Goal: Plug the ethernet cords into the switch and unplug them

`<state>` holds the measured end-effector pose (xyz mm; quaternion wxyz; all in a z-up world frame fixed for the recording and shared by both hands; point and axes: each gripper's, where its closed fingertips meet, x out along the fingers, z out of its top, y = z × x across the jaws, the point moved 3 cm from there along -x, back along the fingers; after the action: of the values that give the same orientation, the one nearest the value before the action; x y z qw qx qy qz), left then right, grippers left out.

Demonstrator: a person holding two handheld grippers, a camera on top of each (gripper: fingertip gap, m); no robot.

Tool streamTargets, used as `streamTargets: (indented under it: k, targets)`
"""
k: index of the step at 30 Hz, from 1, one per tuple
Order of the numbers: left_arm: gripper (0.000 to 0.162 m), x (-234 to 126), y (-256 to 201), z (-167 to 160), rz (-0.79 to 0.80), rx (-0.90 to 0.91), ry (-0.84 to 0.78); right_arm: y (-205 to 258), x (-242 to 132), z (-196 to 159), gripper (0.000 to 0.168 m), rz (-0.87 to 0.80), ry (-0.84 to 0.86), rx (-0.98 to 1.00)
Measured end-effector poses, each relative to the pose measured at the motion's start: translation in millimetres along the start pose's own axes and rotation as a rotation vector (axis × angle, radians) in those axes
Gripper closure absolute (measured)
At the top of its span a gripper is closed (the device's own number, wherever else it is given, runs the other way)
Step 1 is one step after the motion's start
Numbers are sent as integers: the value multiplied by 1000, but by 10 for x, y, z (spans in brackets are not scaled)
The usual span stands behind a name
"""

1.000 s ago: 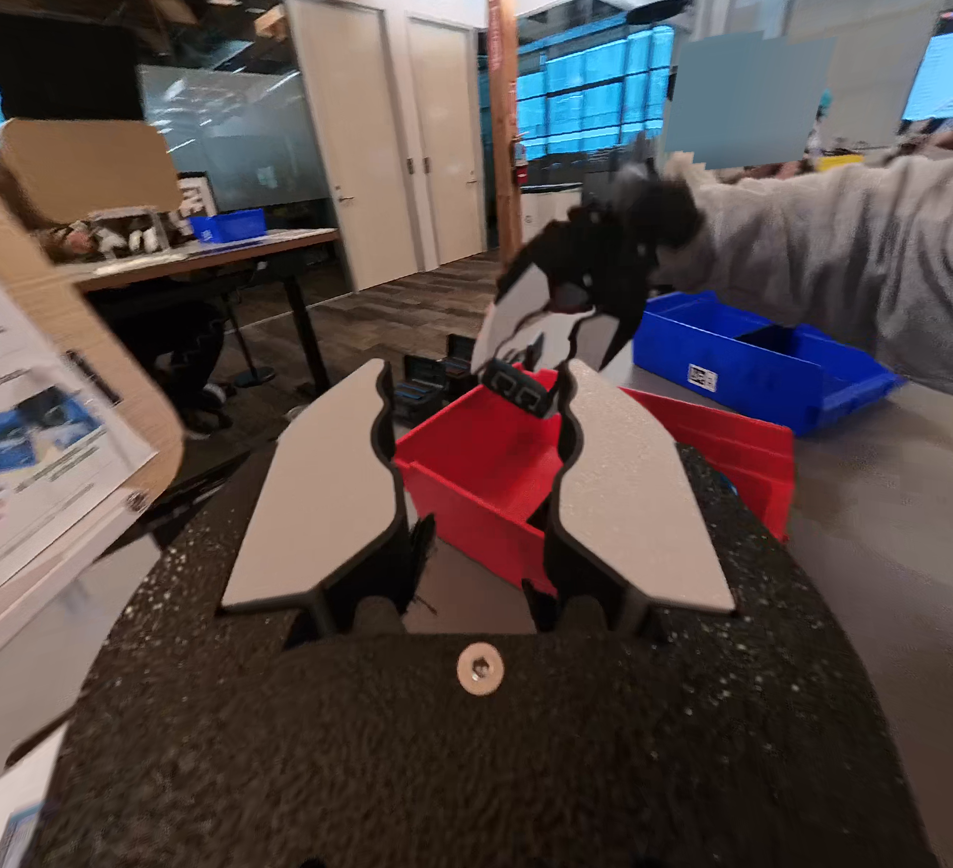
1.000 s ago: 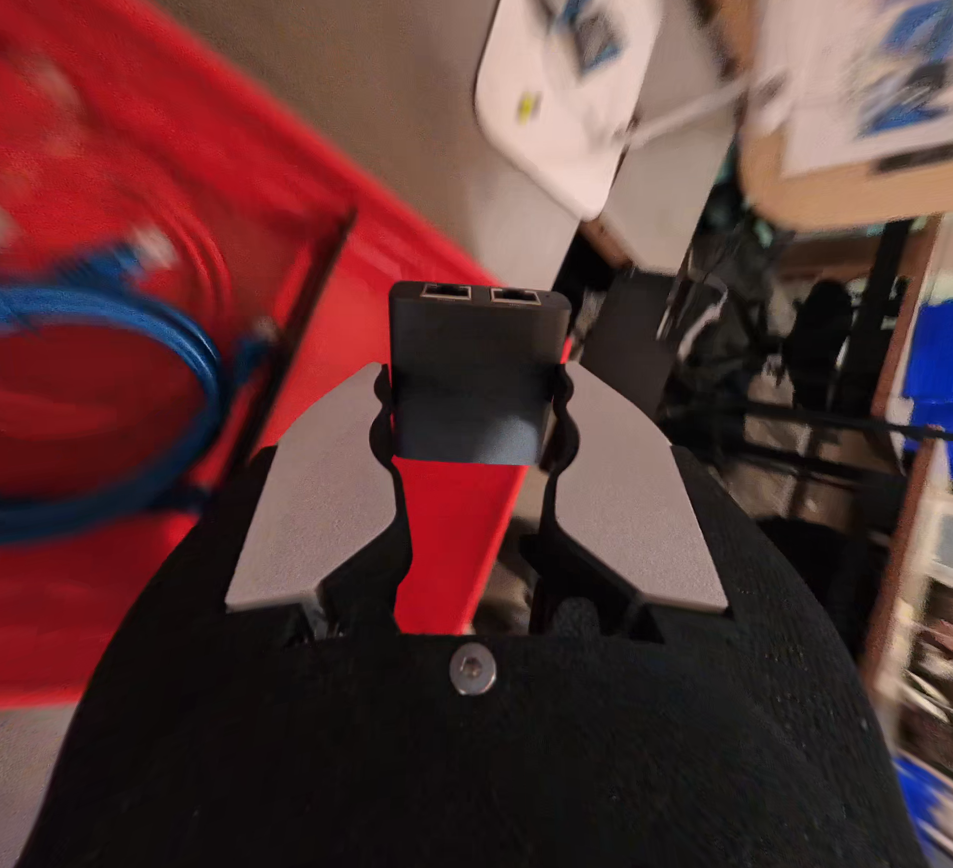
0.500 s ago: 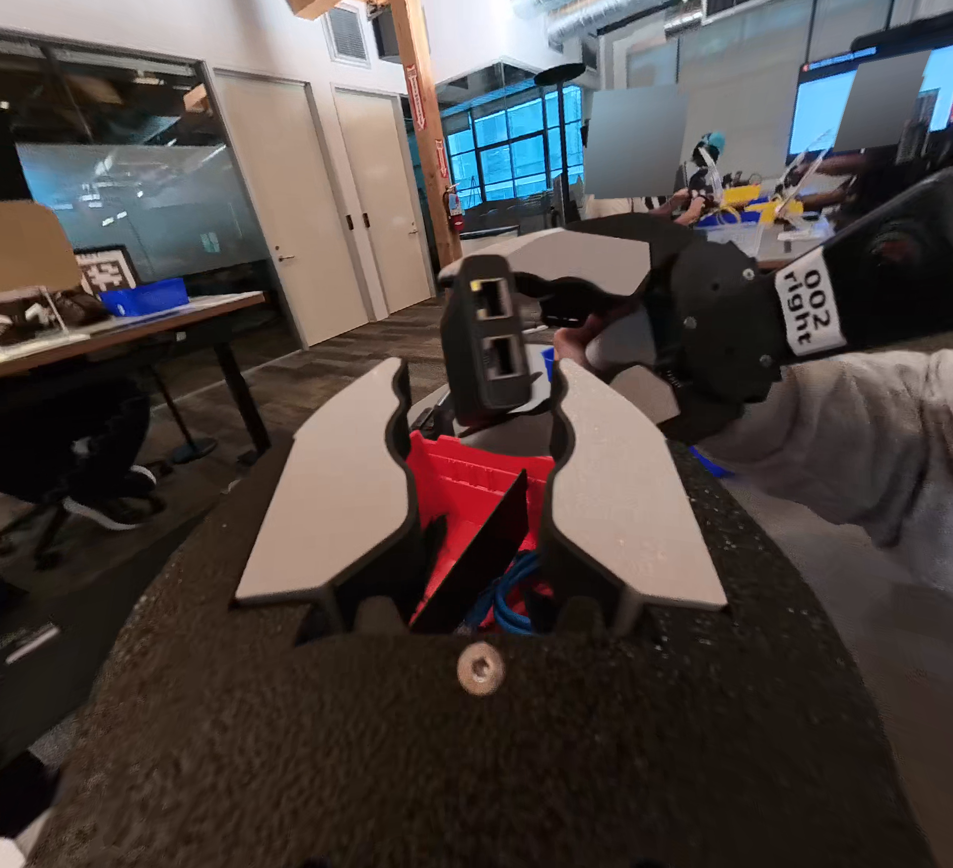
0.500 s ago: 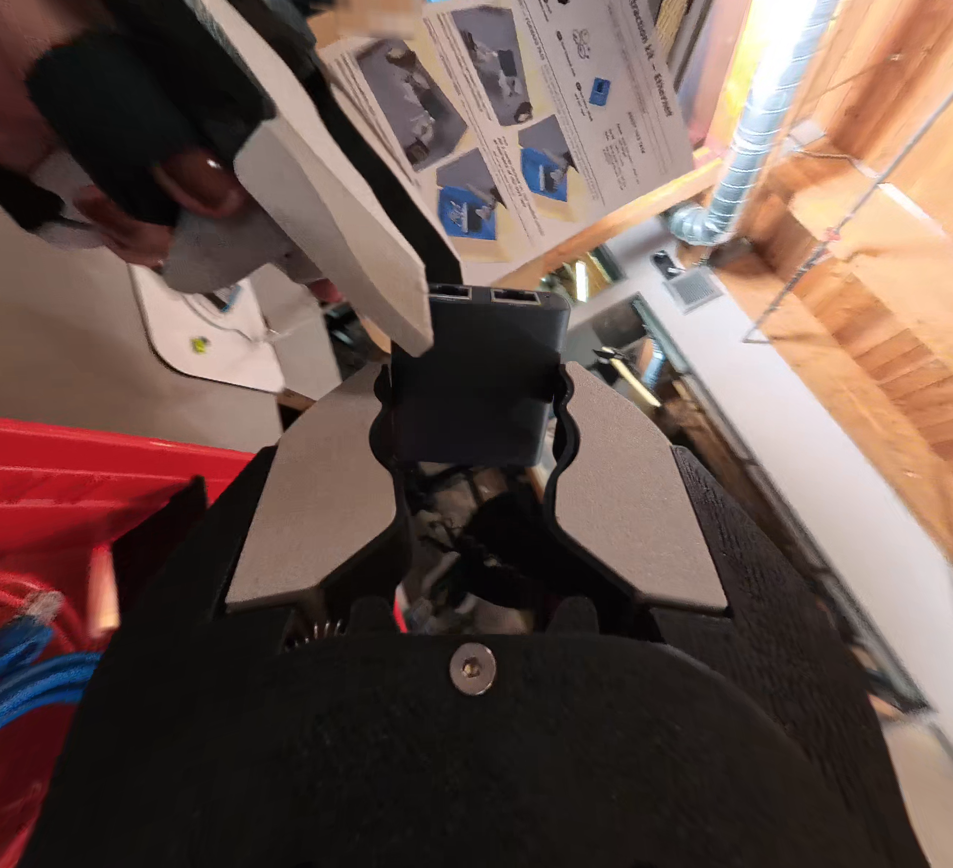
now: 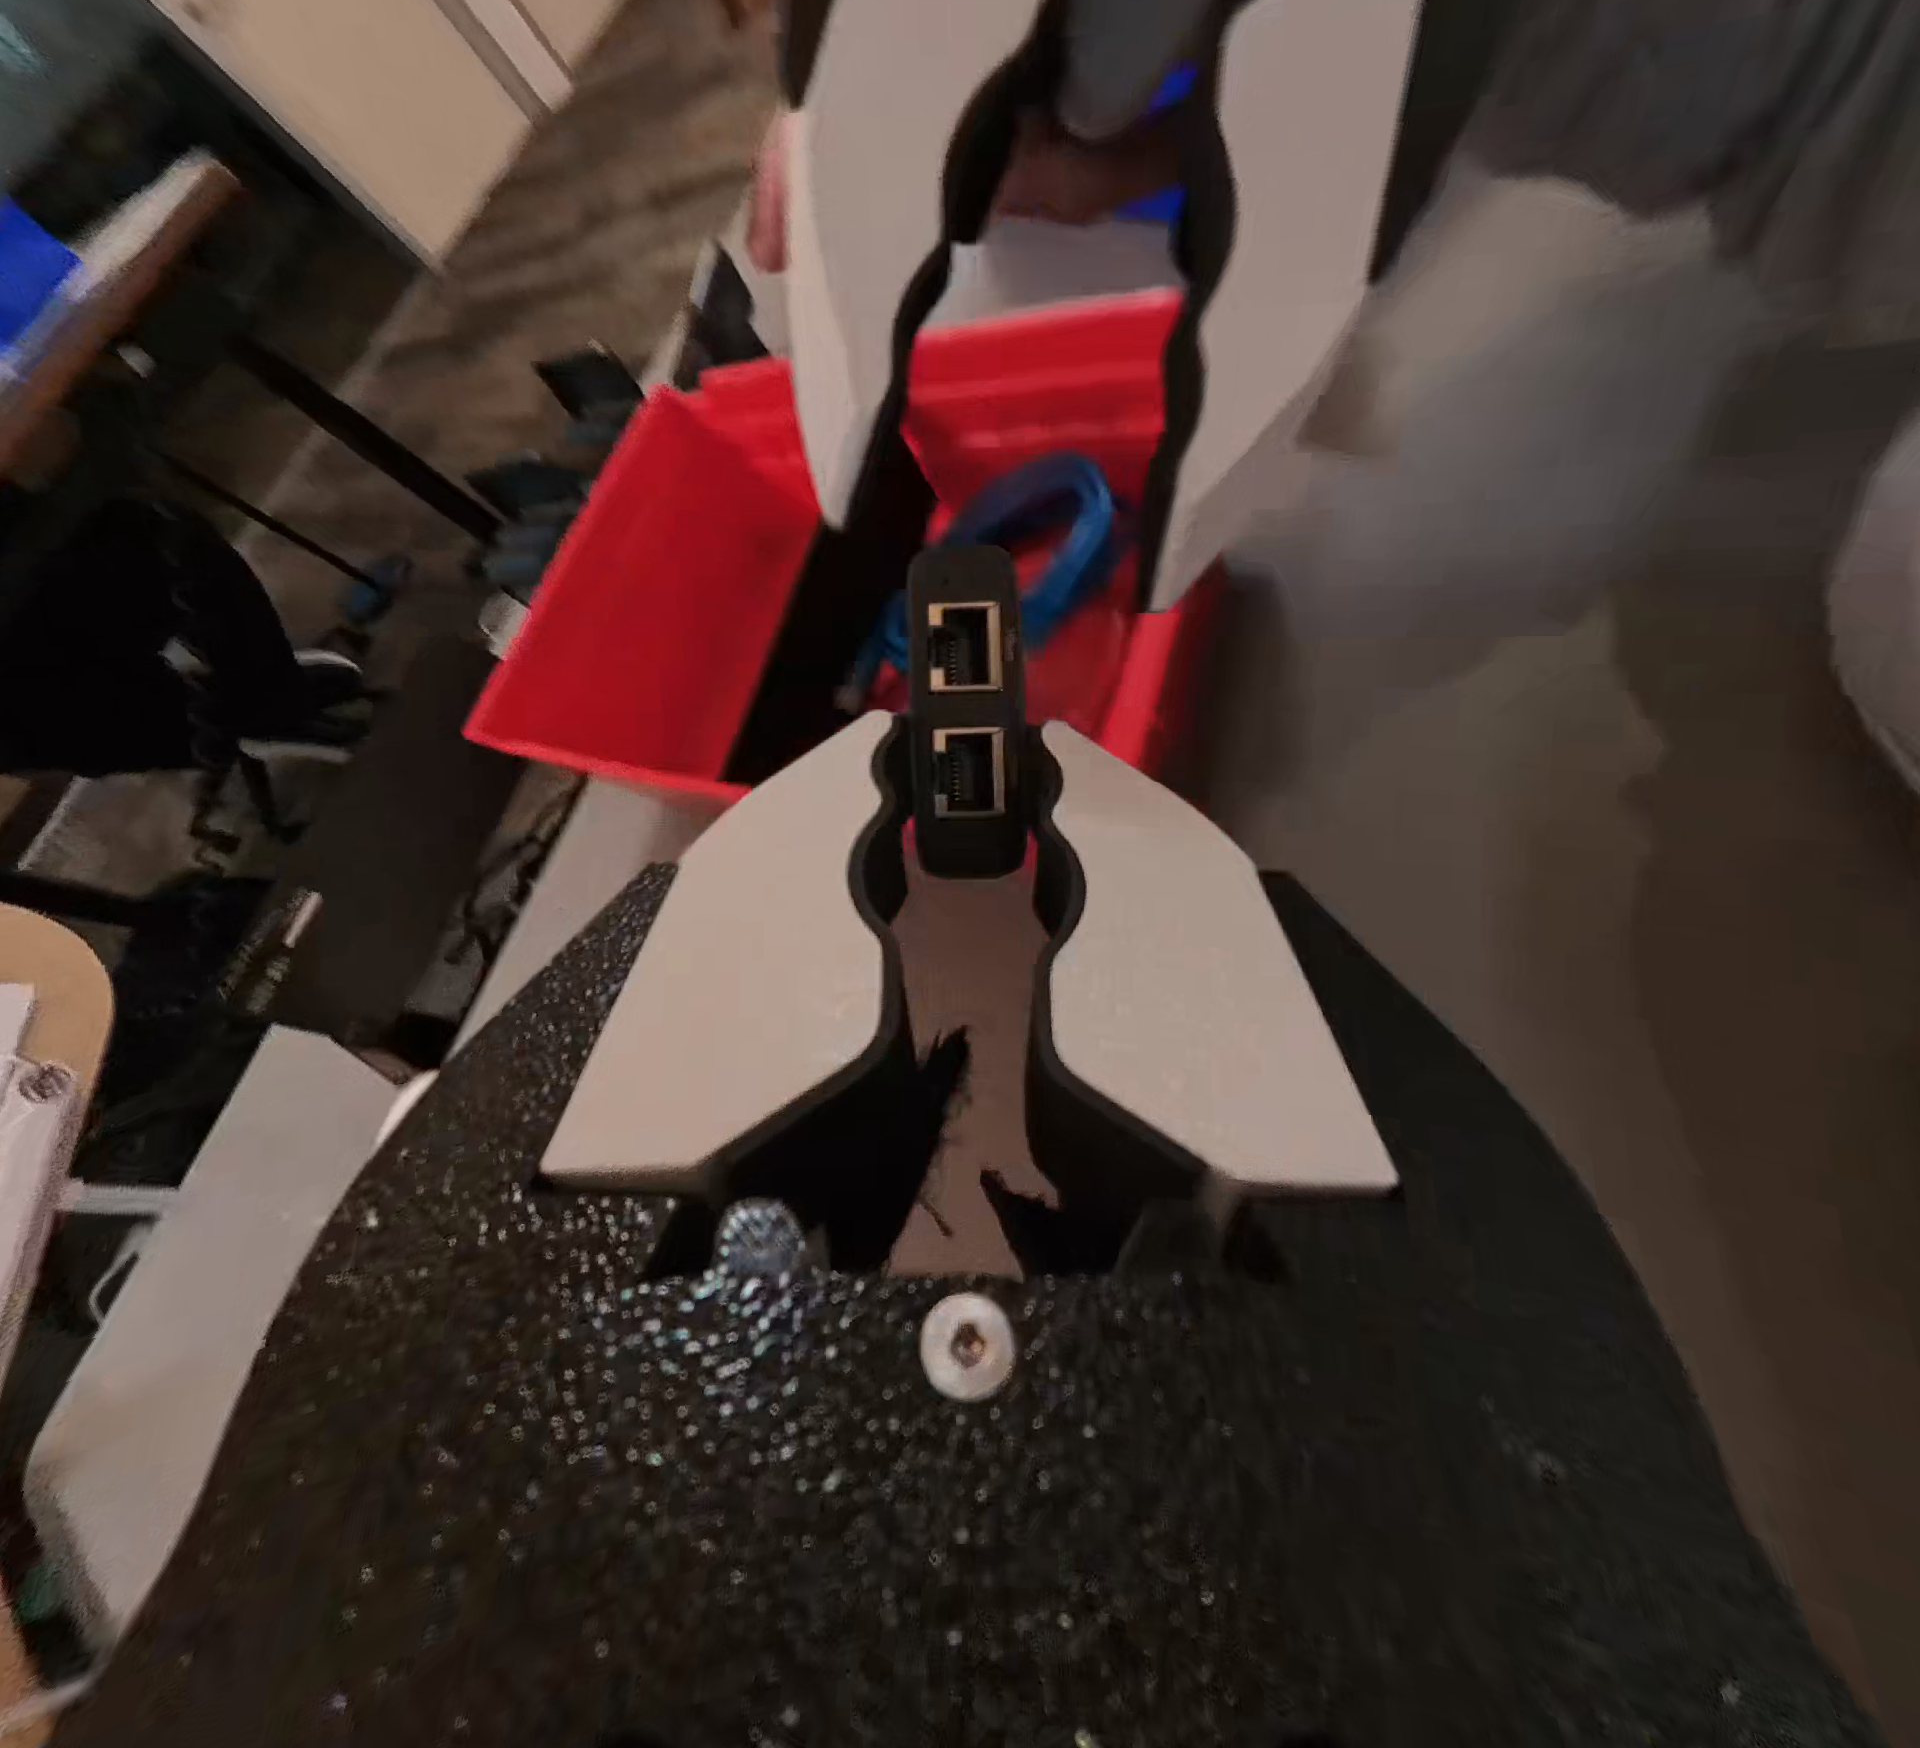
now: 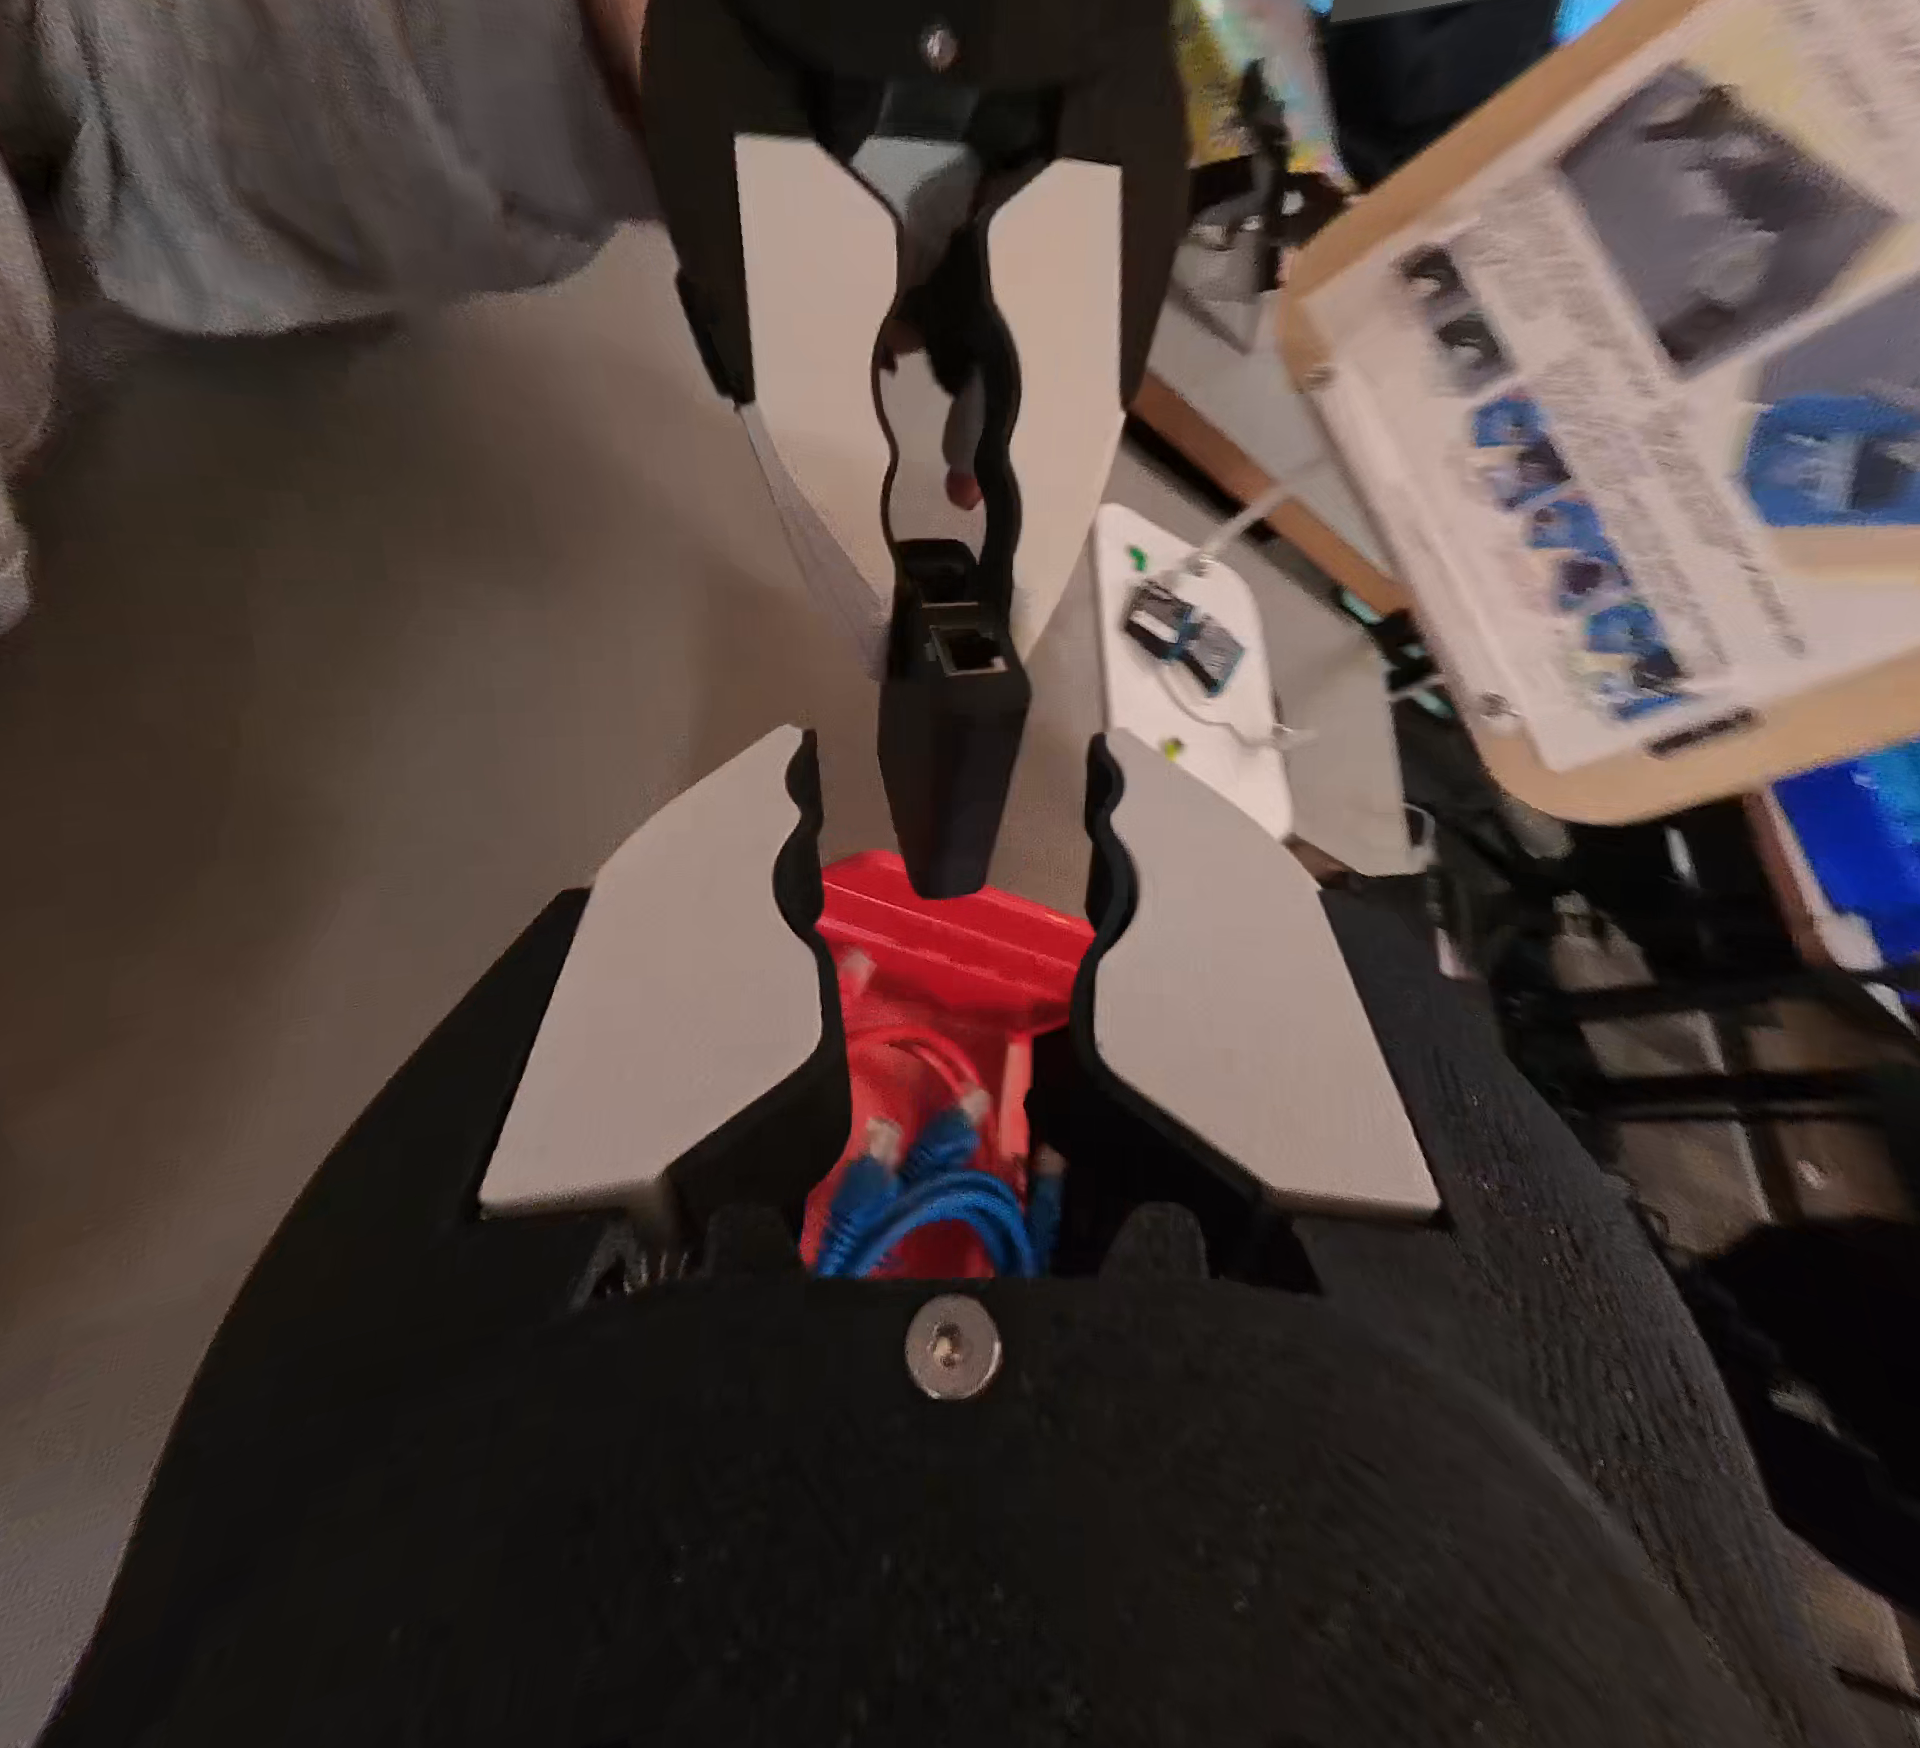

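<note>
A black adapter (image 5: 966, 649) with two network ports is clamped between the fingers of my left gripper (image 5: 966, 742), ports facing its camera. My right gripper (image 5: 997, 555) faces it from above, open, its fingers apart on either side of the adapter's far end. In the right wrist view, my right gripper (image 6: 951, 763) is open around the adapter (image 6: 951, 784) without touching it, and the left gripper (image 6: 951, 618) holds the adapter from the far side. Below both is a red bin (image 5: 644, 618) holding a coiled blue cable (image 5: 1060, 503).
The red bin (image 6: 956, 929) holds blue cables (image 6: 935, 1210) and a red cable (image 6: 914, 1054). A board with a printed sheet (image 6: 1621, 410) stands at the right. A white pad (image 6: 1184, 742) lies on the grey table (image 6: 416, 659). A grey sleeve (image 6: 260, 88) shows at the upper left. Less than 4 cm separates the two grippers' tips.
The adapter passed from my right gripper to my left. The right gripper opened and let go of it; the left gripper shut on it. Both now tilt down over the red bin.
</note>
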<state>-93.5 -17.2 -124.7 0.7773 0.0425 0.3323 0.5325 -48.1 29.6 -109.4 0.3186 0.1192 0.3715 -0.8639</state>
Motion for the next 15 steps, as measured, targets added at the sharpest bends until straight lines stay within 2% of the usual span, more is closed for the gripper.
streamTargets:
  k: [2, 4, 5, 8, 10, 14, 15]
  targets:
    - [142, -127, -205, -89, -57, 21, 71, 174, 179, 49, 127, 81, 27, -15]
    - [142, -251, -385, -108, -100, 17, 84, 367, 330, 118, 141, 154, 18, -33]
    - [142, -309, -442, -111, -94, 15, 87, 463, 389, 171, 148, 182, -10, -30]
    - [142, -476, -590, -126, -22, 19, 35, 622, 483, 273, 150, 182, -123, 65]
    - [125, -554, -697, -142, 34, -29, -63, 743, 476, 328, 150, 195, -214, 145]
    - [89, -502, -985, -352, -33, -166, -148, 976, 505, 343, 150, 202, -299, 251]
    - [103, -488, -1019, -379, -18, -164, -183, 1024, 517, 340, 150, 208, -313, 268]
